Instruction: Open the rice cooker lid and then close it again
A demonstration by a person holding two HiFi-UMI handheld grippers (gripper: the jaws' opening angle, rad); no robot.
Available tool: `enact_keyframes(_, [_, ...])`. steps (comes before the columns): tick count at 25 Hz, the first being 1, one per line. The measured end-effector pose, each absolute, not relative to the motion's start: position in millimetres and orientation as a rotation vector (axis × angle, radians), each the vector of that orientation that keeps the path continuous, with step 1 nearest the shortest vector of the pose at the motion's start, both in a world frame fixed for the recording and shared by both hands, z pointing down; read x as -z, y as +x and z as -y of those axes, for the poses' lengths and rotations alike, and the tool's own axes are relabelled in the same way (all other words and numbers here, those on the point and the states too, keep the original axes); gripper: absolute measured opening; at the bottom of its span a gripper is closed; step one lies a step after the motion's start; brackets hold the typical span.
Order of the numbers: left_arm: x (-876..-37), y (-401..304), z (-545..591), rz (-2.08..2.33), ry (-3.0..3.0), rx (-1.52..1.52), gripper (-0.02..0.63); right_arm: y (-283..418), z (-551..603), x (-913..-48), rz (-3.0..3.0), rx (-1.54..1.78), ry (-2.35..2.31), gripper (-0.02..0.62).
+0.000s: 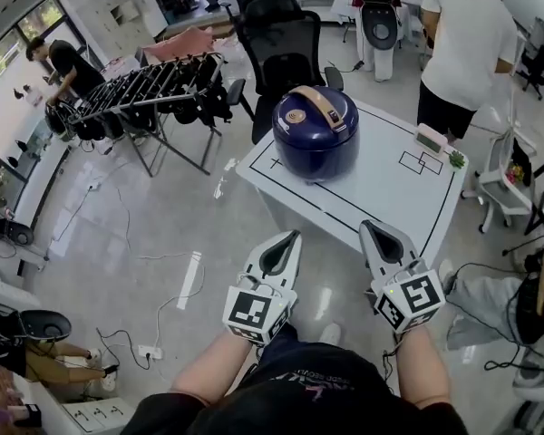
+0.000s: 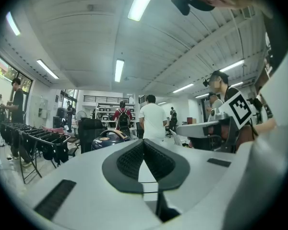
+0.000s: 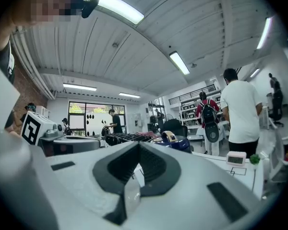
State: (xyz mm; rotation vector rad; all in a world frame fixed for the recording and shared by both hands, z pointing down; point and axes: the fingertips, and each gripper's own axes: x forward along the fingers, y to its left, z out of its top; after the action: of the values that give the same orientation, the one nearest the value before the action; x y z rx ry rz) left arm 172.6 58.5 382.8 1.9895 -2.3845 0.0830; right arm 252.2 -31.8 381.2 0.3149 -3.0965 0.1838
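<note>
One white table fills the middle of the head view, a navy rice cooker standing toward its left end, lid down; both grippers hover level, short of the near edge, the left gripper and right gripper each with jaws pressed together on nothing; the cooker lies ahead between them, well apart, about equally near both; its tan carry handle crosses the lid diagonally.
</note>
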Motion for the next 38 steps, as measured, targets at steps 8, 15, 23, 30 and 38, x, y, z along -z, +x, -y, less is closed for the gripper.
enact_keyframes(8, [-378,156,-68,2.417,1.962,-0.066,0.003,240,26,-372,3.125,-0.187,0.304,0.002])
enact_keyframes(15, [-374,120,-70,2.412,1.981,-0.042,0.005,206,17,-367,3.128,-0.184,0.275,0.003])
enact_keyframes(23, [-380,68,-67,2.308,2.067,-0.064,0.103,151,15,-362,3.139,-0.181,0.347,0.113])
enact_keyframes(30, [-387,26,-52,2.208,2.211,-0.186,0.295,108,30,-361,3.132,-0.205,0.527,0.198])
enact_keyframes(38, [-389,-21,-45,2.110,2.320,-0.191,0.299,72,35,-360,3.104,-0.190,0.699,0.198])
